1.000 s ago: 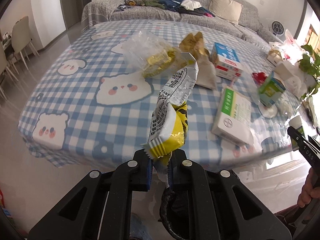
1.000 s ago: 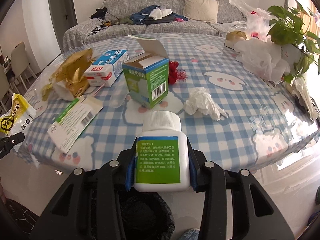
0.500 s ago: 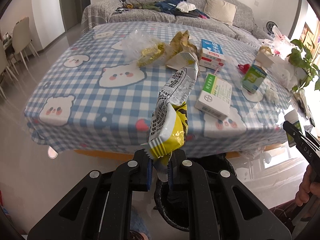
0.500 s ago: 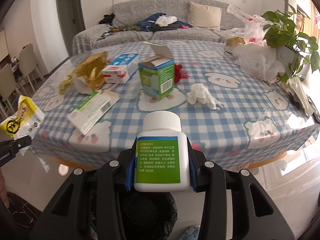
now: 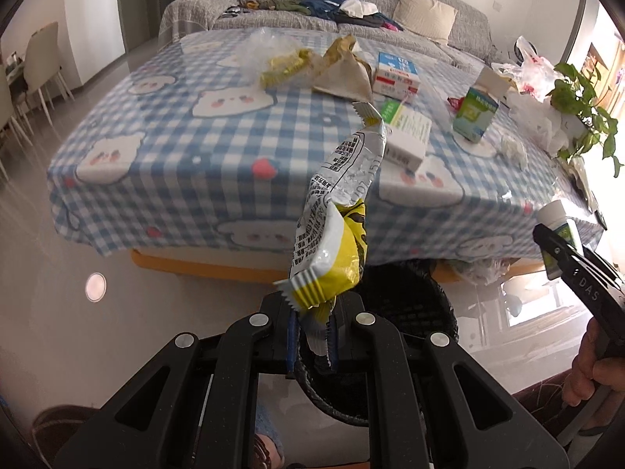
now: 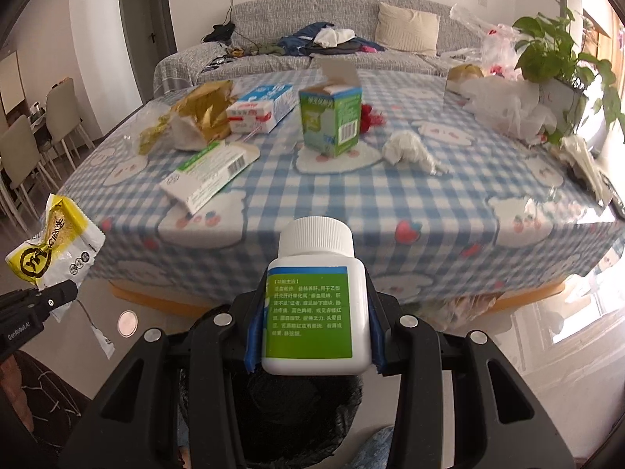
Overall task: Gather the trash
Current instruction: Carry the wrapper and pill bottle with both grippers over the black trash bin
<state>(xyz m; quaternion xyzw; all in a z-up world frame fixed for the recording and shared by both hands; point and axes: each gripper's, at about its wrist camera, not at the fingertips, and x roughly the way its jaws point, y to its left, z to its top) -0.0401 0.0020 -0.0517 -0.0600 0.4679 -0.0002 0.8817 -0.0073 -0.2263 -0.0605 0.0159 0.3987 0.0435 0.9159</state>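
Note:
My left gripper (image 5: 310,338) is shut on a yellow and white snack wrapper (image 5: 336,219), held upright over the near rim of a black mesh trash bin (image 5: 410,305) on the floor before the table. The wrapper also shows at the left of the right wrist view (image 6: 54,246). My right gripper (image 6: 314,336) is shut on a white pill bottle (image 6: 316,305) with a green label, held above the black-lined bin (image 6: 281,418). The bottle also shows in the left wrist view (image 5: 558,226).
The blue checked table (image 6: 390,203) carries a green carton (image 6: 332,121), a flat medicine box (image 6: 207,174), a milk box (image 6: 261,111), a gold bag (image 6: 203,113), a crumpled tissue (image 6: 408,150), plastic bags and a plant (image 6: 554,58). A sofa stands behind; chairs stand left.
Both grippers have pulled back from the table and lowered with their loads. The table now looks farther away and the bin shows under both grippers.

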